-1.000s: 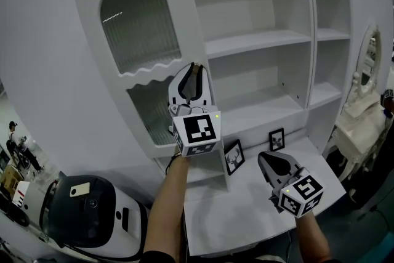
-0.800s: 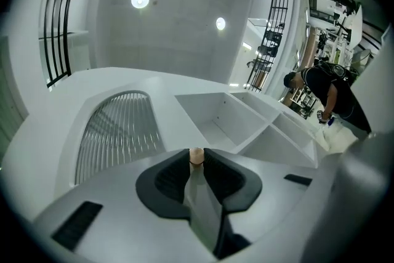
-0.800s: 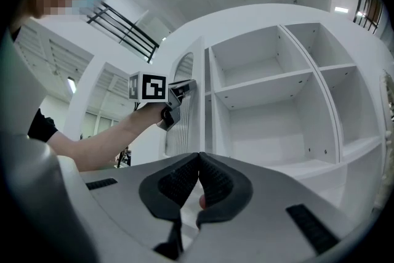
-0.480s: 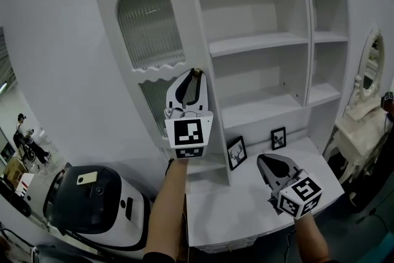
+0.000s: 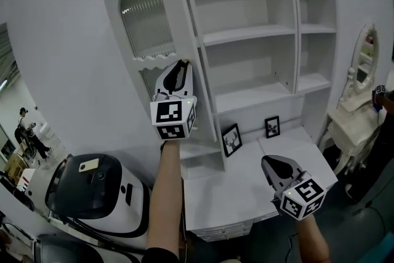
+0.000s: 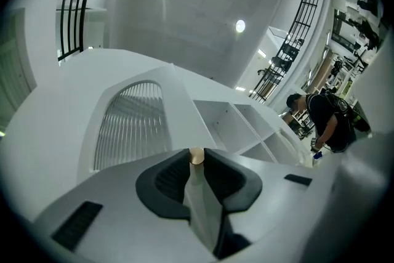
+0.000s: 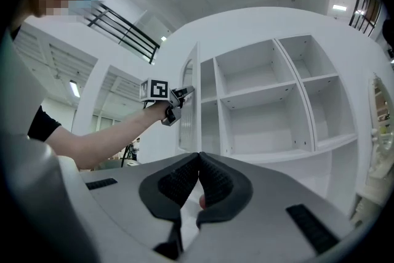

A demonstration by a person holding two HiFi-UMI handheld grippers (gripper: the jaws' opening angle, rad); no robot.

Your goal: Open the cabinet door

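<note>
One tall white cabinet (image 5: pixel 258 34) shows open shelves. Its cabinet door (image 5: pixel 144 18), arched with ribbed glass, stands angled out from the front just left of them, above the white bench (image 5: pixel 221 194). The left gripper (image 5: pixel 180 66) is clamped on the door's small knob (image 6: pixel 196 156). The right gripper (image 5: pixel 269 161), jaws pressed together on nothing, hangs over the bench's front corner, apart from two picture frames (image 5: pixel 231 140).
</note>
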